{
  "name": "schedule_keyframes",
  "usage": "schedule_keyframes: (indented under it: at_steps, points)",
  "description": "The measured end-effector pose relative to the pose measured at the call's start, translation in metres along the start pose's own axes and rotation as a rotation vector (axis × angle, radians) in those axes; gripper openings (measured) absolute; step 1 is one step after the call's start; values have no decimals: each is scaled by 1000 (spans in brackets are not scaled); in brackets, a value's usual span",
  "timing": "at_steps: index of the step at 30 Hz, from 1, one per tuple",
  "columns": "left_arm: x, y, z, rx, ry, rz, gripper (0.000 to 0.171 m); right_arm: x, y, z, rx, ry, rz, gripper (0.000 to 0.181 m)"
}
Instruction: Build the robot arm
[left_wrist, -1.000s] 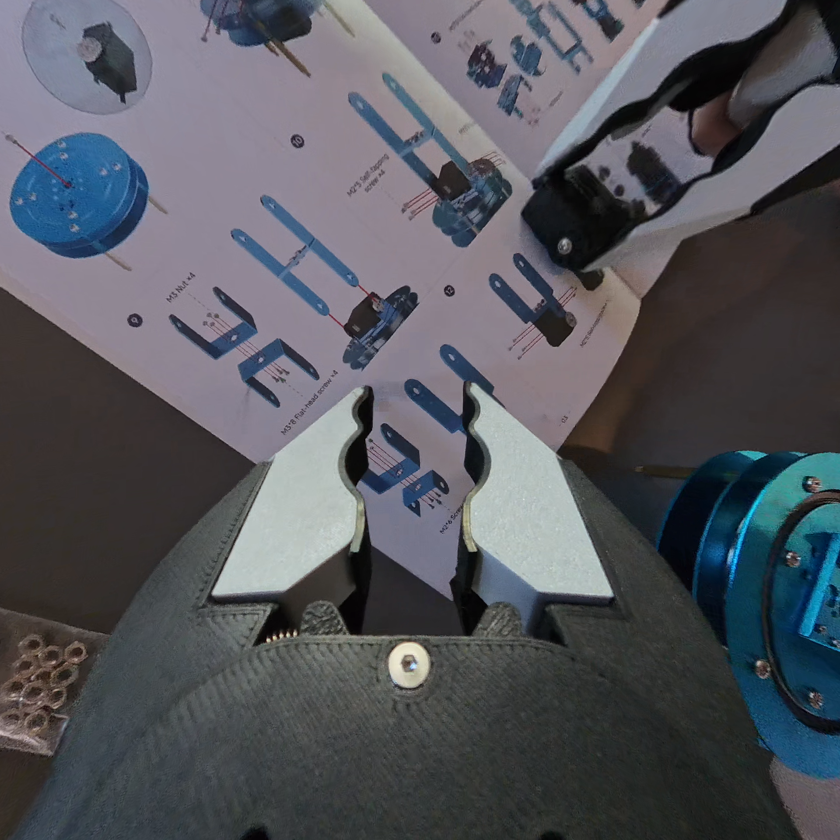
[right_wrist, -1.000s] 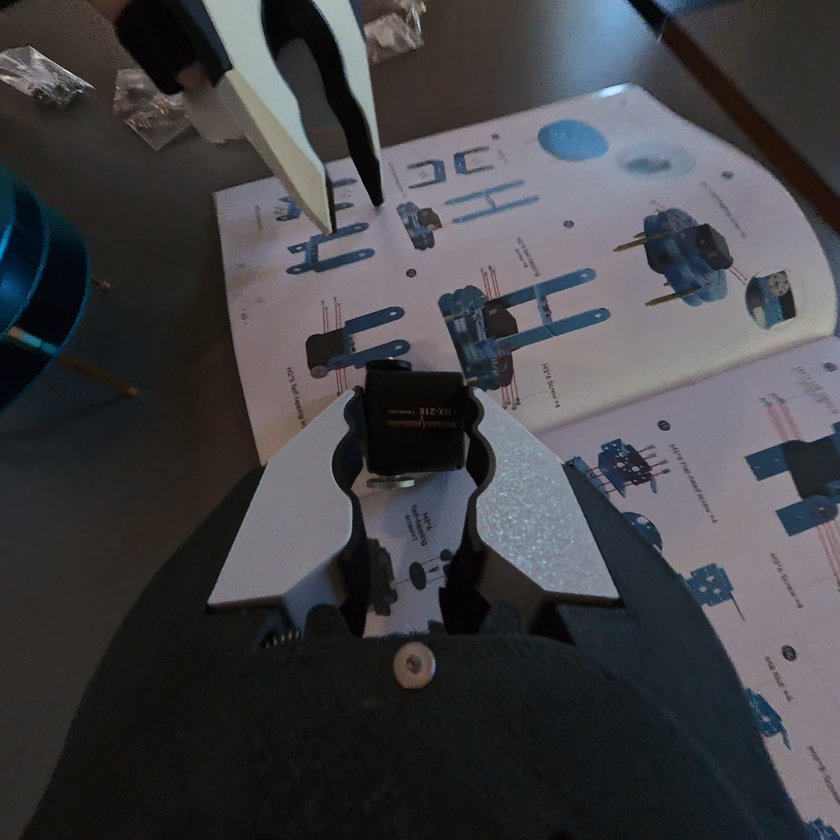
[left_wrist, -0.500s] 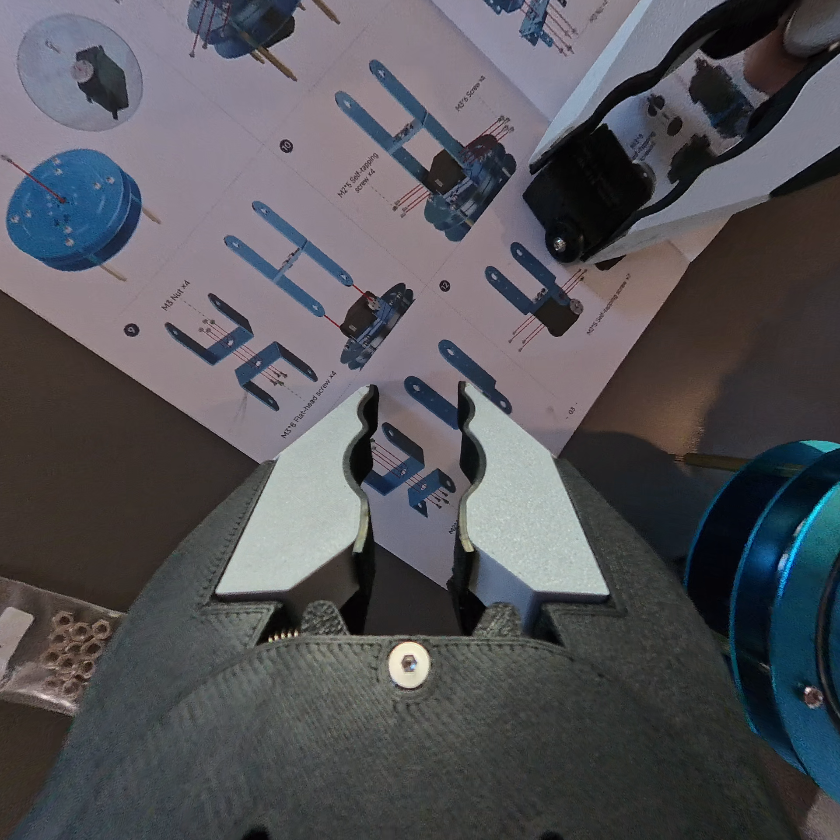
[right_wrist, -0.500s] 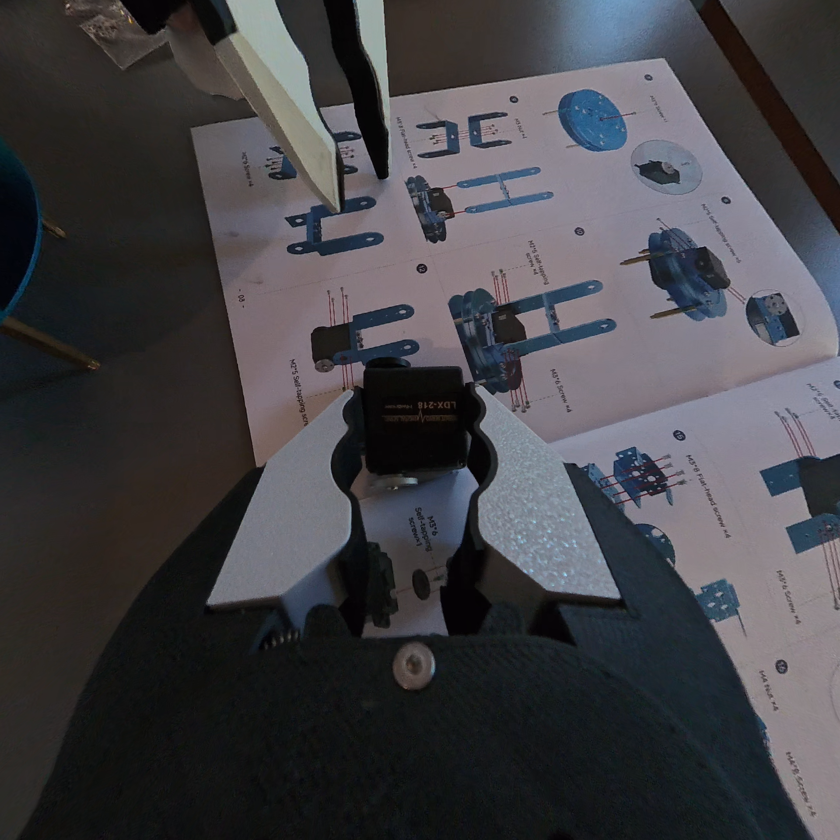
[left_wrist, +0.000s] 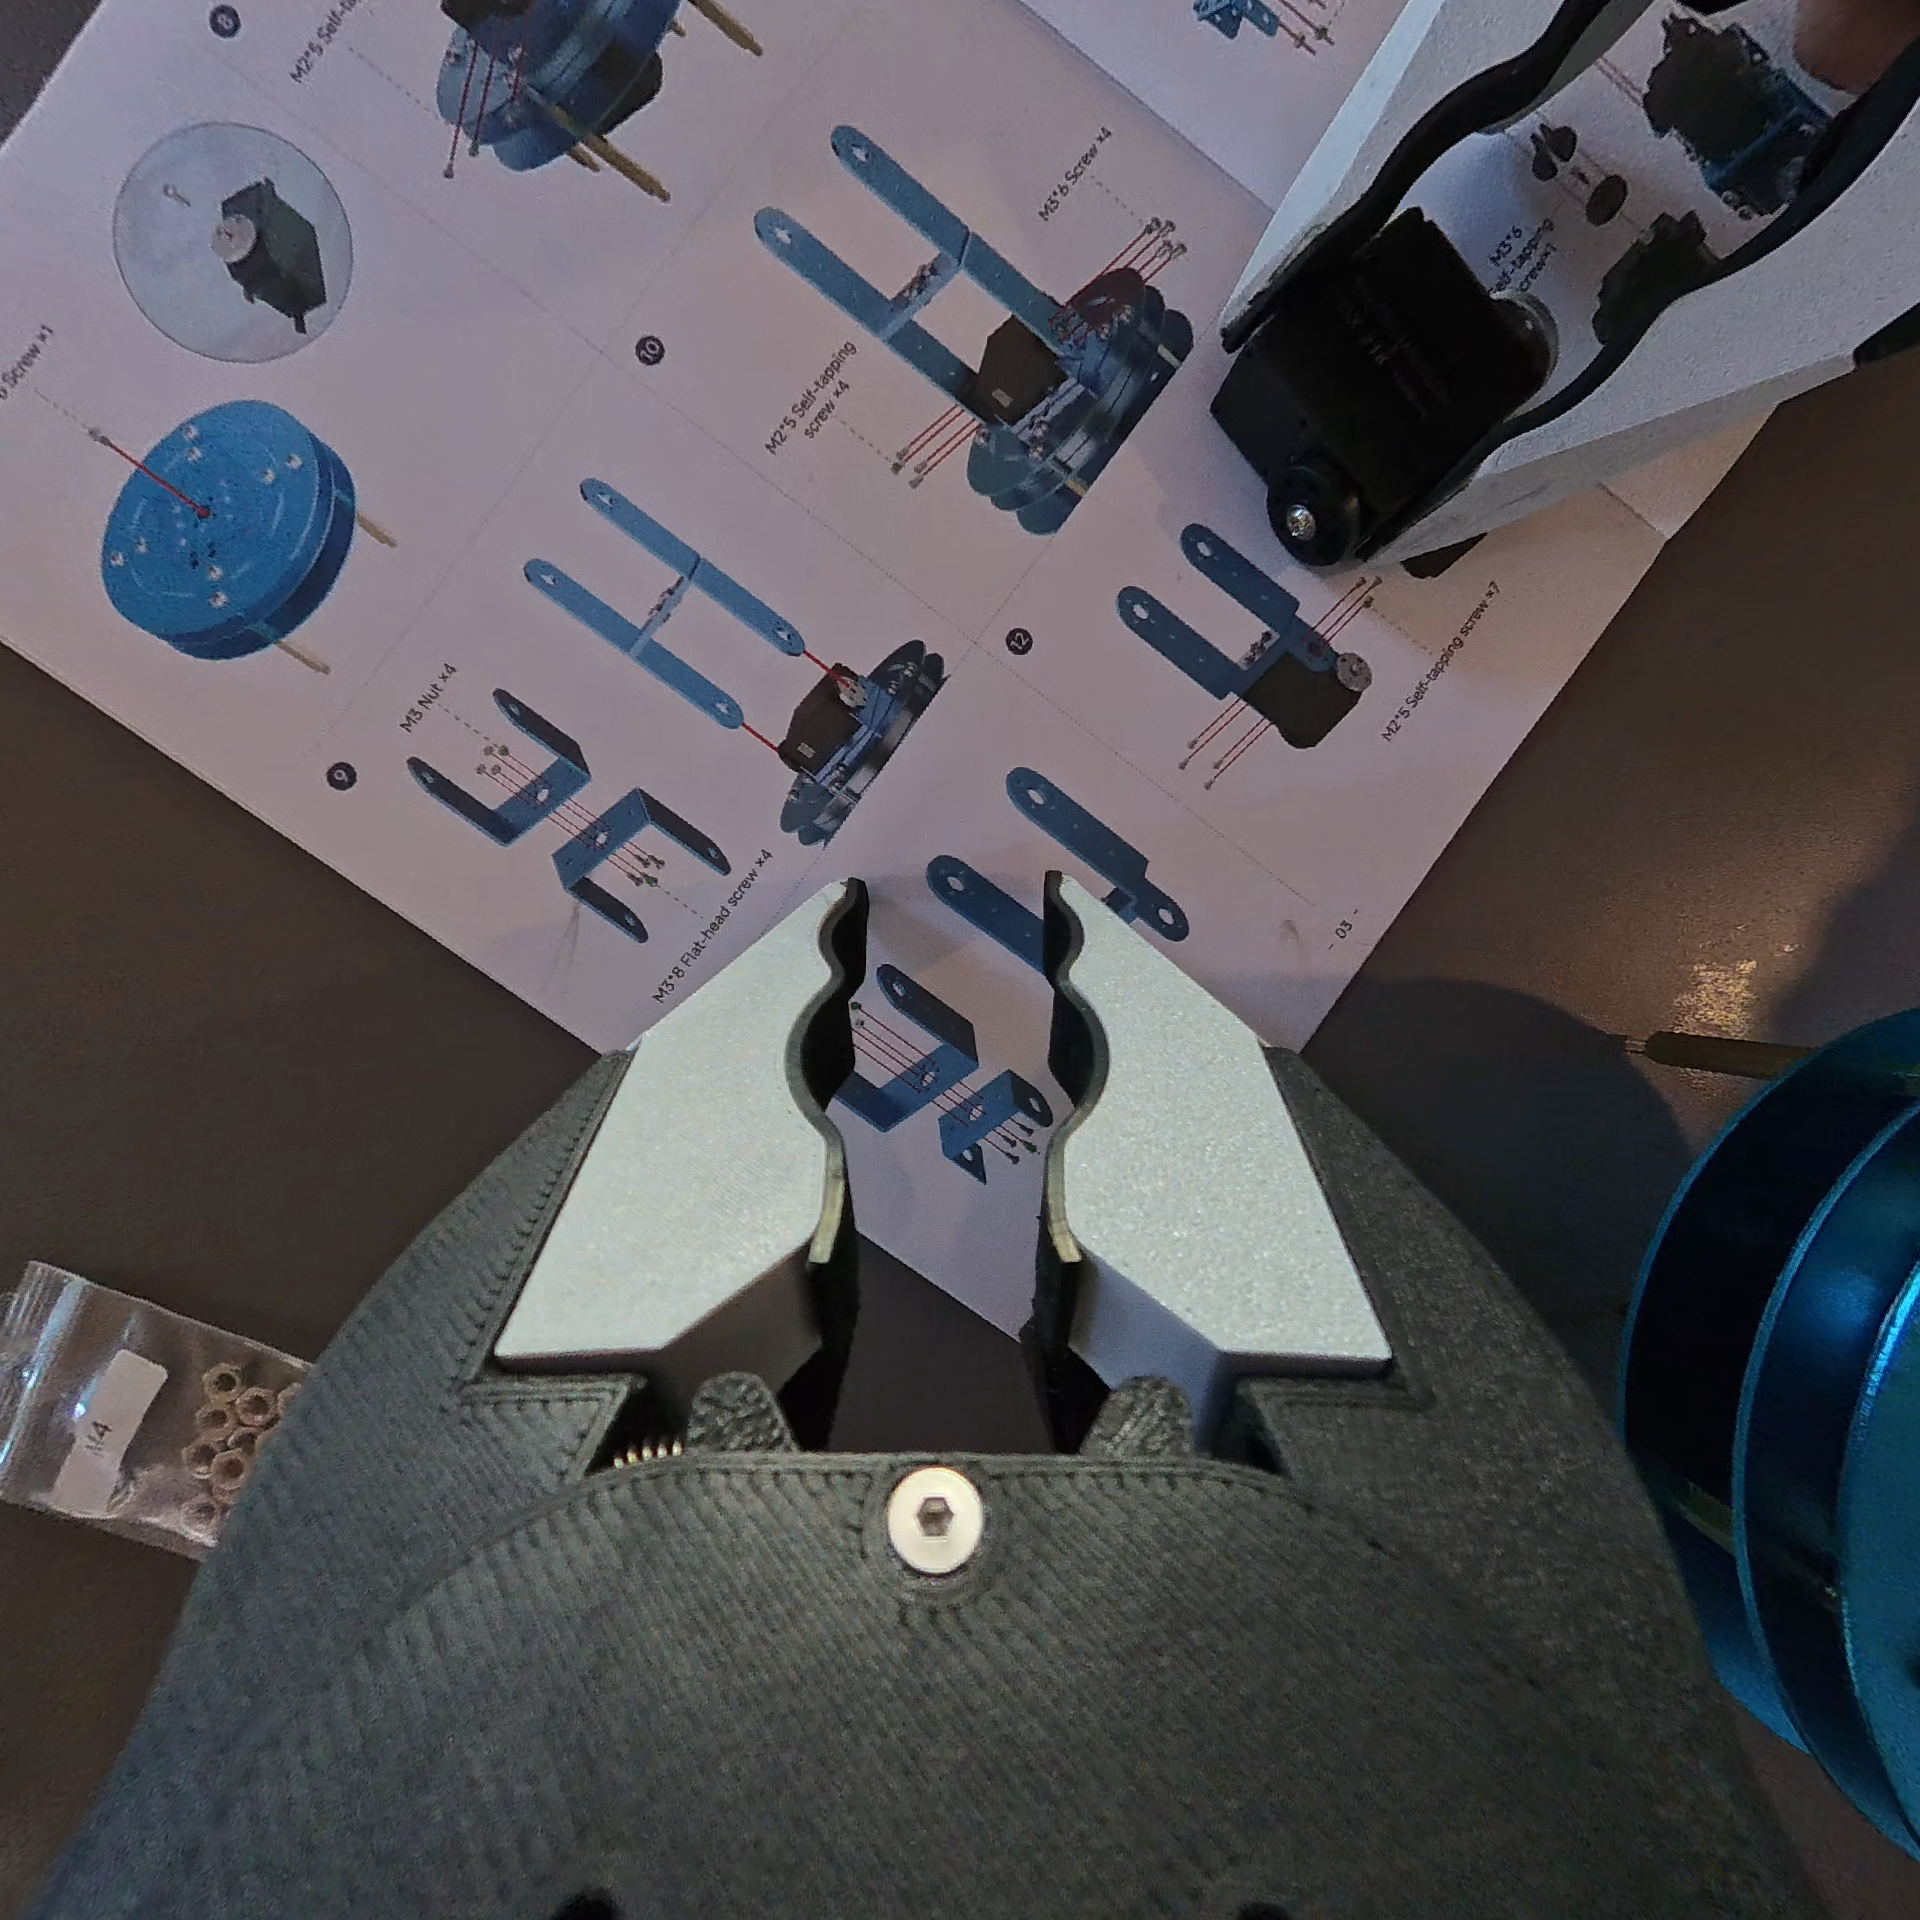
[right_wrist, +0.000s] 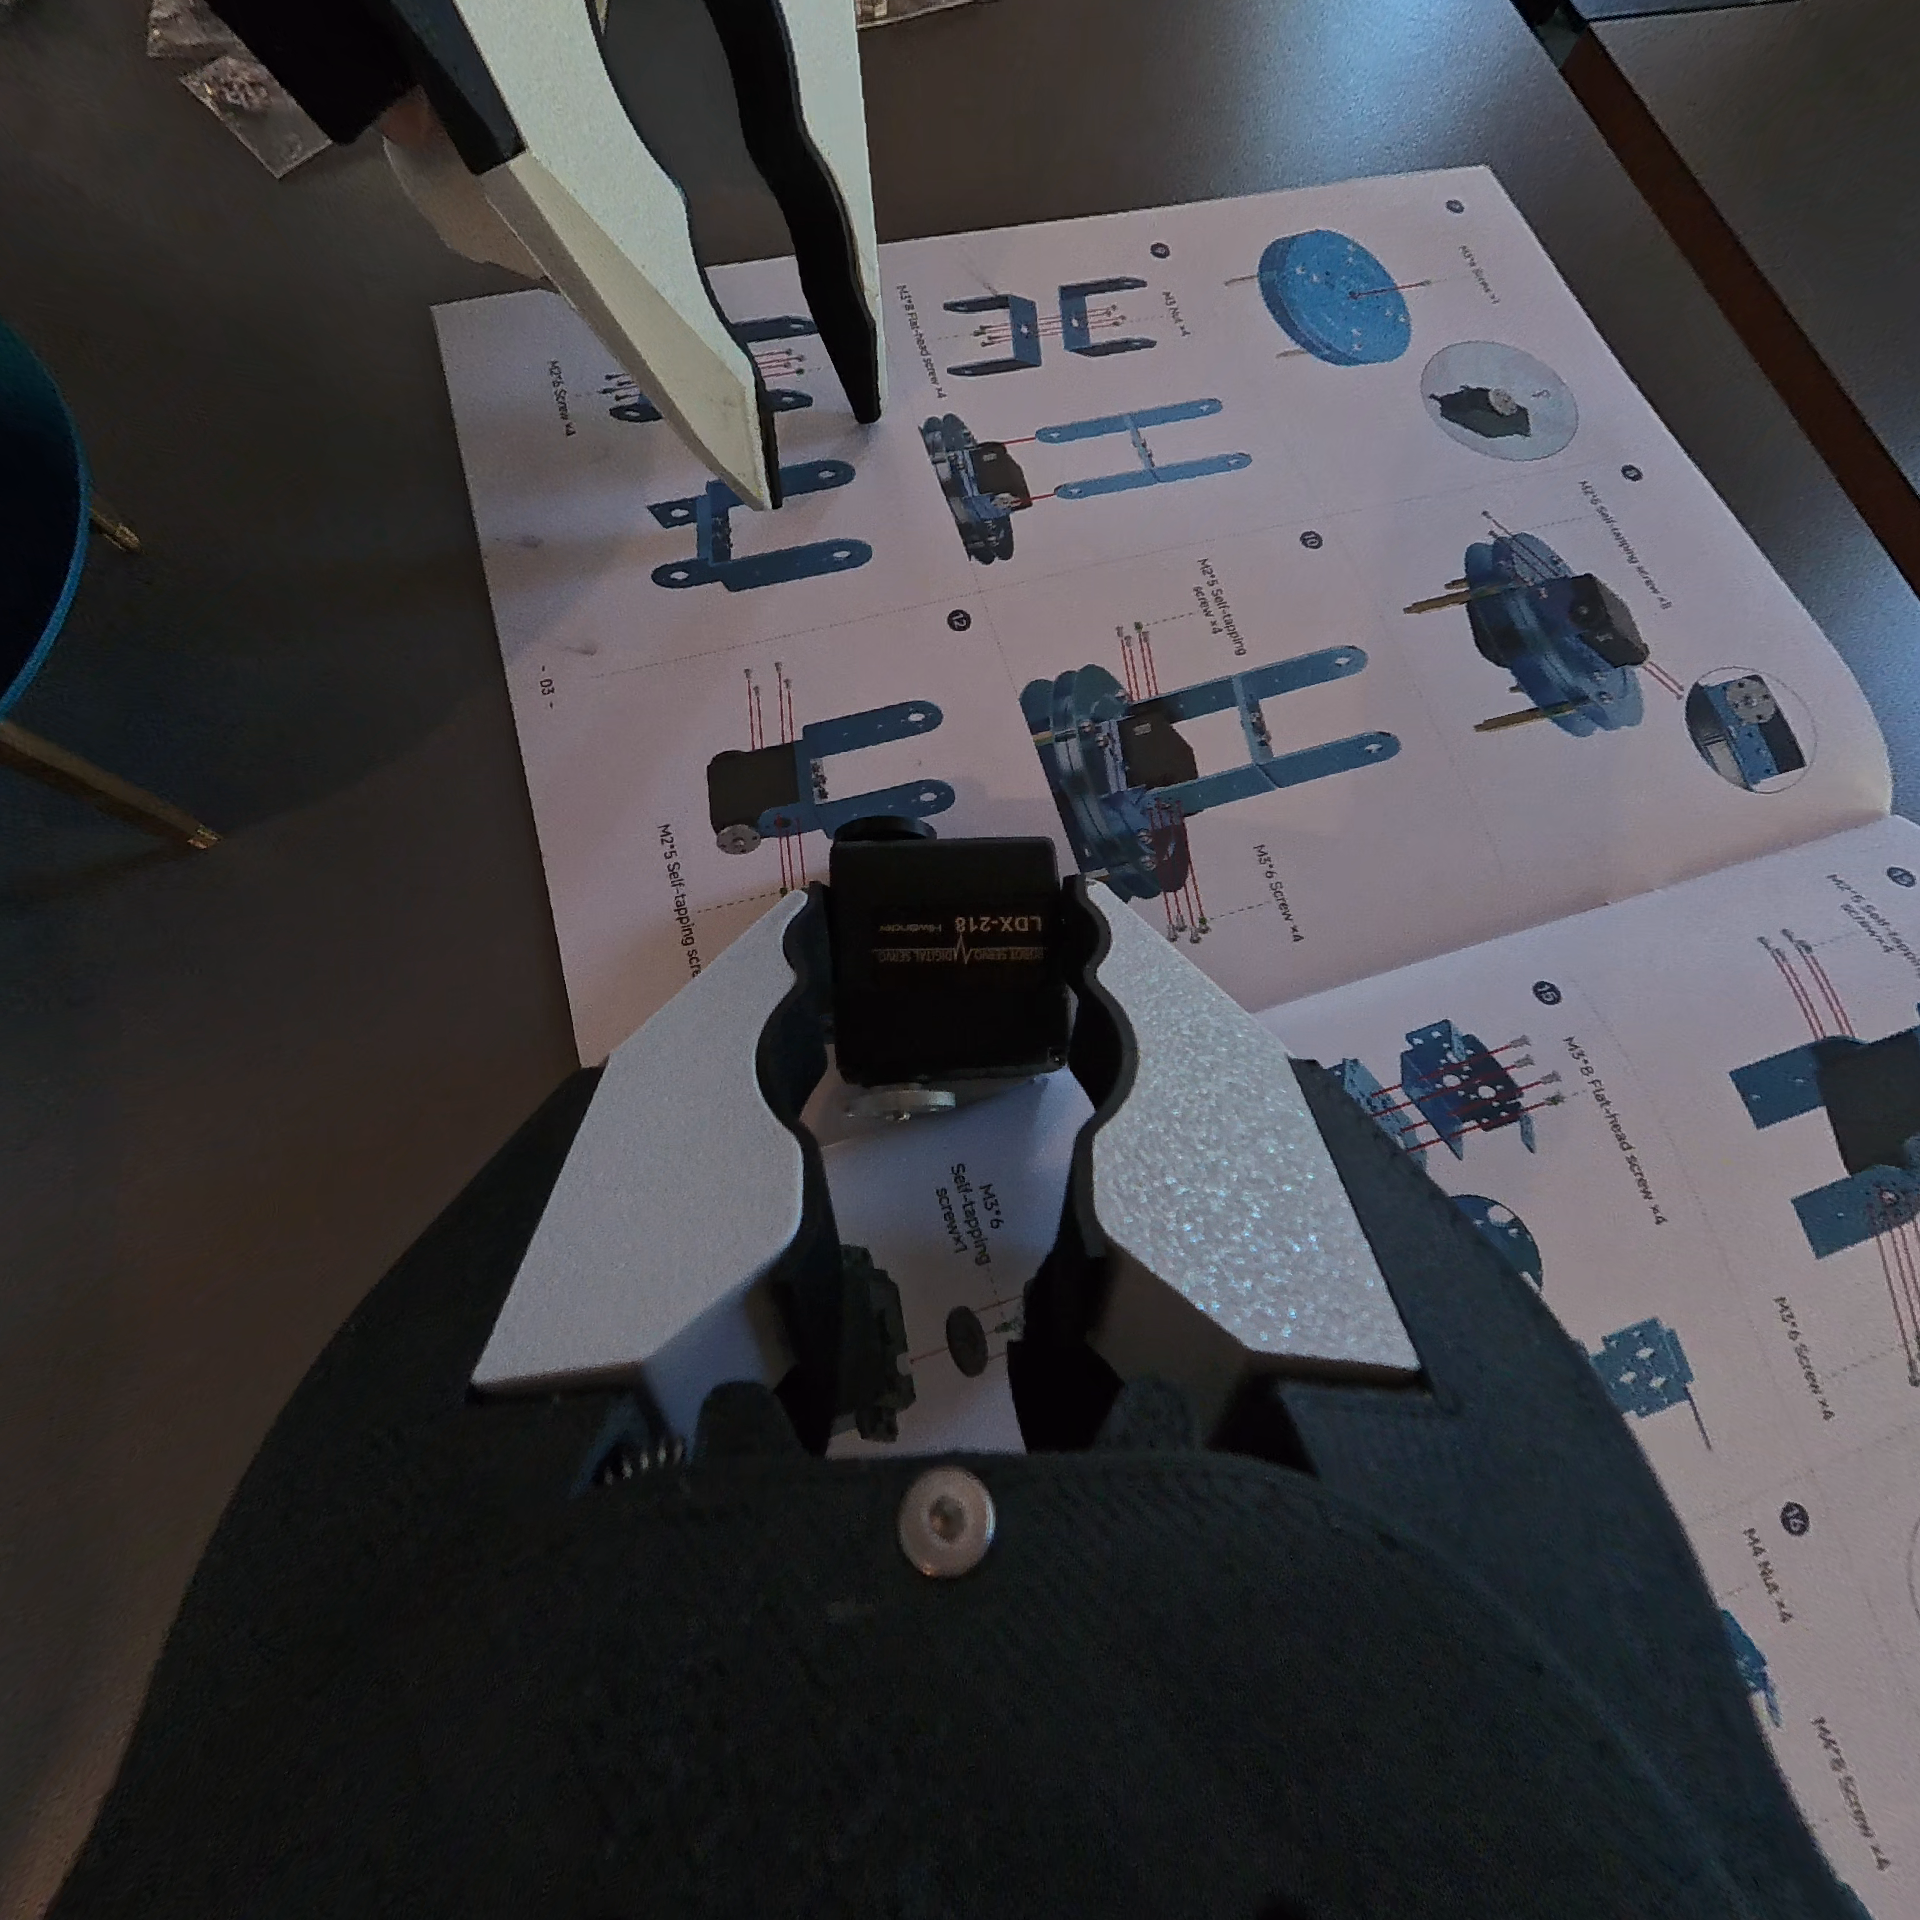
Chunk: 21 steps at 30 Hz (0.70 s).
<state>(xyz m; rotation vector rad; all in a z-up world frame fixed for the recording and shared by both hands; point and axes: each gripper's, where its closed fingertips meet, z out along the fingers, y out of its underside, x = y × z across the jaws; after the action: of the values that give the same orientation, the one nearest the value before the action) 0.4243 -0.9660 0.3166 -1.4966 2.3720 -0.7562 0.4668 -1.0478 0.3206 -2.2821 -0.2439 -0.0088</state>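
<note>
While the left gripper (left_wrist: 951, 894) hovers empty over the near corner of the booklet, jaws parted with only printed paper showing between them, a clear bag of small nuts (left_wrist: 156, 1423) lies on the dark table (left_wrist: 208, 1039) at far left, partly hidden by the gripper body. Open assembly booklet (left_wrist: 623, 416) spreads flat across the middle, pages full of blue bracket and disc diagrams. Left gripper tips sit just above the page corner (contact with paper can't be told).

Right of that, the right gripper (right_wrist: 940, 899) is clamped on a black servo motor (right_wrist: 945, 956), fingers pressing its two sides, silver output disc facing back toward the camera. In the left wrist view the same servo (left_wrist: 1371, 364) hangs between the white fingers (left_wrist: 1309, 208) above the booklet's right edge, screw end pointing down, off the paper or barely near it, hard to say.

Far right in the left view: a blue metal disc assembly (left_wrist: 1766, 1403) stands on edge on the table, brass standoff (left_wrist: 1725, 1049) sticking out toward the booklet. In the right wrist view that blue piece (right_wrist: 31, 540) shows at the left edge, and more clear bags (right_wrist: 239, 94) lie on the table beyond the left gripper.
</note>
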Motion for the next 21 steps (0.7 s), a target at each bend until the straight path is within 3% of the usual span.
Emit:
schedule_keyframes:
  at_steps: [21]
  points:
    - [0, 1, 1, -16, -58, 52, 34, 0, -1, 0, 46, 10, -2, 44]
